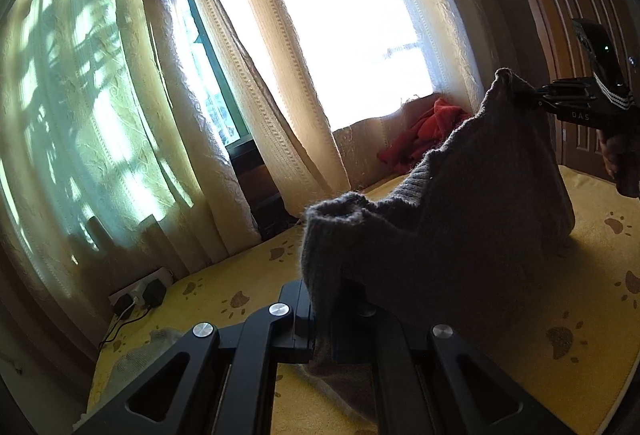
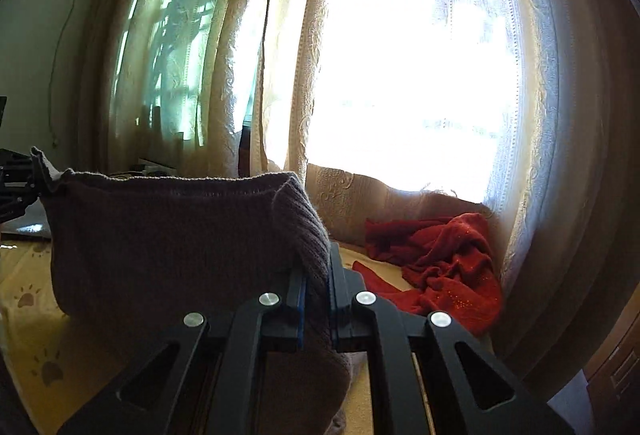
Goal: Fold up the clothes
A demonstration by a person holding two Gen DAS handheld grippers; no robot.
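— Sweater point(image 1: 472, 219) first: where did we have it?

— Up off the bed point(image 1: 520, 315), stretched between our two tools. Our left gripper point(image 1: 324, 315) was clamped on one ribbed corner, and our right gripper point(image 2: 316, 299) was clamped on the other; from the left camera we could see it far off, pinching a bunched tip of the knit. The top edge ran nearly level between them, and the lower part sagged until it seemed to touch the yellow cover.

— So how far along were we?

— We judged we were mid-handling on that one garment. It hung as a thick, short panel, so it could already have been doubled over, or it could simply have been bunched by the lift; we couldn't tell which. Nothing lay on the bed as a neat folded stack in our views.

— And the red one?

— Red garment point(image 2: 440, 267) lay crumpled against the curtain point(image 2: 360, 75), well apart from the sweater. It looked unfolded, so we counted it as work left.

— Textures?

— Brownish-grey wool knit, fuzzy at the edges, ribbed at the hem, heavy and limp. The red cloth looked thinner, with tiny glittering specks. The bed cover was soft yellow with brown paw prints.
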